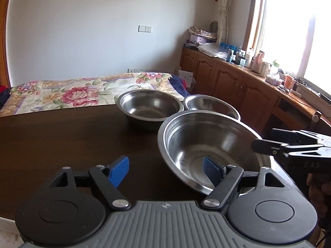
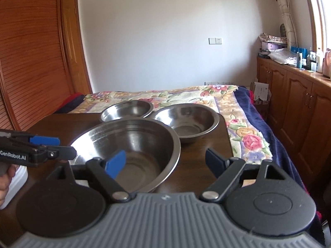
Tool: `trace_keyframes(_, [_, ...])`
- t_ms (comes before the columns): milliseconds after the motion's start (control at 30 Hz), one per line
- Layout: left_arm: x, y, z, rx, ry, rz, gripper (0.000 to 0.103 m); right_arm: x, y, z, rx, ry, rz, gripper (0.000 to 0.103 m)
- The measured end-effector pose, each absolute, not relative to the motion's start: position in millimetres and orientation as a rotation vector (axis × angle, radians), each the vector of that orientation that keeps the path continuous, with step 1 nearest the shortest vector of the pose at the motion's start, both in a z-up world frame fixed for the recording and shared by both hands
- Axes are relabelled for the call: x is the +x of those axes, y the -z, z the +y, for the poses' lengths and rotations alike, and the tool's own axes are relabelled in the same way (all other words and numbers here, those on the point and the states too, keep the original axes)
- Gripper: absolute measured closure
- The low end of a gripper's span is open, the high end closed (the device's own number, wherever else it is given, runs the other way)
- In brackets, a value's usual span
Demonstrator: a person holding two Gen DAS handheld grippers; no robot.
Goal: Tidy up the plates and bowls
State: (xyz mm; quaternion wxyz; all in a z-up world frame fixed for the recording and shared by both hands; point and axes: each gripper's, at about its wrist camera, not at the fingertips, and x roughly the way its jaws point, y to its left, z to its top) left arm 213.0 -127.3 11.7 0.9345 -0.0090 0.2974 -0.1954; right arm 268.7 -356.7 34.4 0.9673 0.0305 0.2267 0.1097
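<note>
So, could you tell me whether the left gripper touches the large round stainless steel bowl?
Cannot tell. In the left wrist view a blue pad of the left gripper overlaps the large steel bowl, hiding any gap.

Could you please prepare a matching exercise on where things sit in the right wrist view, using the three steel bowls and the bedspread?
Things:
1. largest round stainless steel bowl
2. smallest round steel bowl
3. middle-sized round steel bowl
4. floral bedspread

Places:
A. beyond the dark wooden table
B. far left, behind the largest
C. nearest, with one blue pad of the open right tool inside it
D. by the table's right edge

Pairs: 1-C, 2-B, 3-D, 4-A
</note>
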Motion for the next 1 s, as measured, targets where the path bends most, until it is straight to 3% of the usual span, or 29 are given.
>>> trace_keyframes(300, [219.4,-12.8,-139.1,-0.020,0.430,0.614,0.026,277.5,-30.3,-356.9,0.089,-0.251,0.489,0.019])
trace_keyframes(467, [224.8,-10.7,-141.2,-0.034,0.436,0.631,0.039,284.3,-28.9,-359.1,0.111,-0.254,0.507,0.019])
trace_keyframes(633, [228.8,-7.2,-142.0,-0.043,0.428,0.653,0.056,289.1,-25.4,-359.0,0.129,-0.263,0.531,0.033])
trace_keyframes(900, [229.8,-5.2,-143.5,-0.045,0.428,0.666,0.070,288.0,-23.0,-356.3,0.127,-0.274,0.542,0.053])
trace_keyframes(1000, [228.9,-5.3,-143.5,-0.045,0.431,0.668,0.072,287.3,-23.3,-356.8,0.134,-0.268,0.540,0.055])
